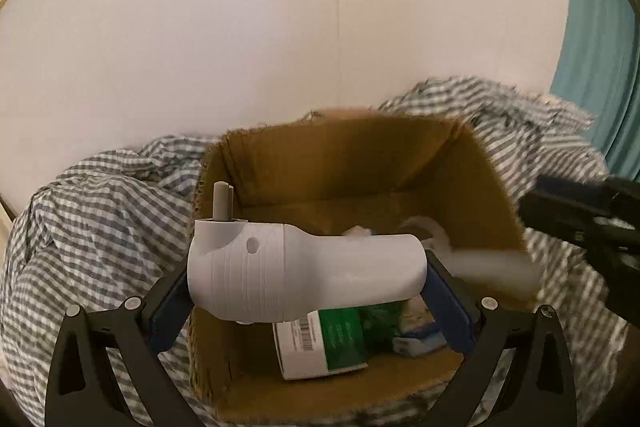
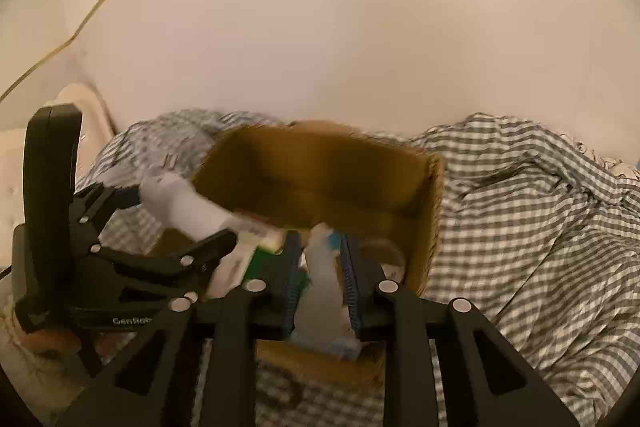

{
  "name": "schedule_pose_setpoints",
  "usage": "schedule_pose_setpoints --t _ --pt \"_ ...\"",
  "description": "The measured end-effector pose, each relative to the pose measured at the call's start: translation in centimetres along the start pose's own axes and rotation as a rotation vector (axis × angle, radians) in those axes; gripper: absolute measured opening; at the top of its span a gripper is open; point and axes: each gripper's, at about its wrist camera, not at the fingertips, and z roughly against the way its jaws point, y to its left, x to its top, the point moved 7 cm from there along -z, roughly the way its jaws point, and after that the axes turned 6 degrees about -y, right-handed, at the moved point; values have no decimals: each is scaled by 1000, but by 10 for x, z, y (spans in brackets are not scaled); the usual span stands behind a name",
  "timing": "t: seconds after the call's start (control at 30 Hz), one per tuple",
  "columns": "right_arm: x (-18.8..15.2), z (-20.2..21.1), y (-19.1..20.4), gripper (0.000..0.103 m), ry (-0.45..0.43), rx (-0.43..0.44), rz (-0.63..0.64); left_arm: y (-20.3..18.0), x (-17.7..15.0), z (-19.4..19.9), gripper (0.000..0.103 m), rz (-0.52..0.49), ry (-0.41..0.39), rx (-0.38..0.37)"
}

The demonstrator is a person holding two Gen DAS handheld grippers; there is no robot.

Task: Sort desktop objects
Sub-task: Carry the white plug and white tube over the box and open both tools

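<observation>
My left gripper is shut on a white plastic appliance with a grey shaft sticking up from it, and holds it above the near left corner of an open cardboard box. The right wrist view shows that gripper and the appliance at the box's left side. My right gripper is over the box with a blurred white item between its blue pads, which stand slightly off it. In the box lie a green-and-white carton and a blue-and-white pack.
The box sits on rumpled grey-and-white checked cloth against a white wall. A teal curtain hangs at the right. A cream padded edge shows at the far left. The black frame of my right gripper reaches in from the right.
</observation>
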Motion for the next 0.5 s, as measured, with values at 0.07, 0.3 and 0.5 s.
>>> schedule_pose_setpoints --t 0.07,0.3,0.5 --pt "2 -2 -9 64 -15 -12 -27 2 -1 -17 103 0 59 7" --pt "-16 32 -36 65 -75 -48 -38 3 0 -12 103 -8 38 40" --pt "-66 60 -52 65 -18 -61 -94 -9 -3 31 103 -7 -11 25"
